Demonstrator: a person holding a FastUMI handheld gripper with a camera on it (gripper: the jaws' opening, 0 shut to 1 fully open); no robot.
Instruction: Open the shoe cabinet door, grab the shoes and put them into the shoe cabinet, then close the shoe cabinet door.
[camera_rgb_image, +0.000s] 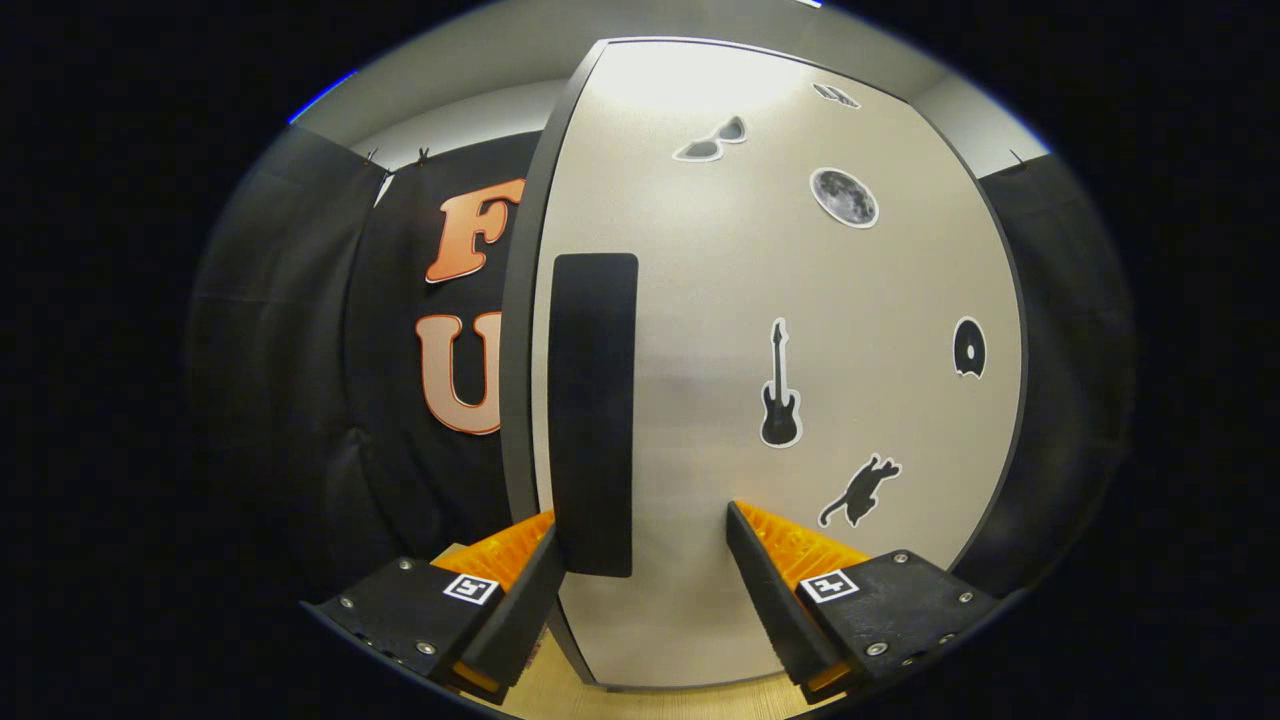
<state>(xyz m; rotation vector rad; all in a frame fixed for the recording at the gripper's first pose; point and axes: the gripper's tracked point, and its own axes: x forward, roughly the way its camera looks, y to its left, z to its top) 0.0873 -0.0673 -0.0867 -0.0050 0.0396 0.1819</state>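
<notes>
Gripper (640, 530) fingers spread apart at the pale grey matte shoe cabinet door (860, 400), tall black rounded-rectangle handle (592, 415) just inside the left finger, right finger against bare panel, black guitar (780, 385), cat (860, 492), moon (844, 197) and sunglasses (712, 140) stickers, light wood floor (545, 685) below

Bright overhead glare washing the top of the shoe cabinet door (740, 300), dim booth sides, strong fisheye bowing, sharp focus
</notes>
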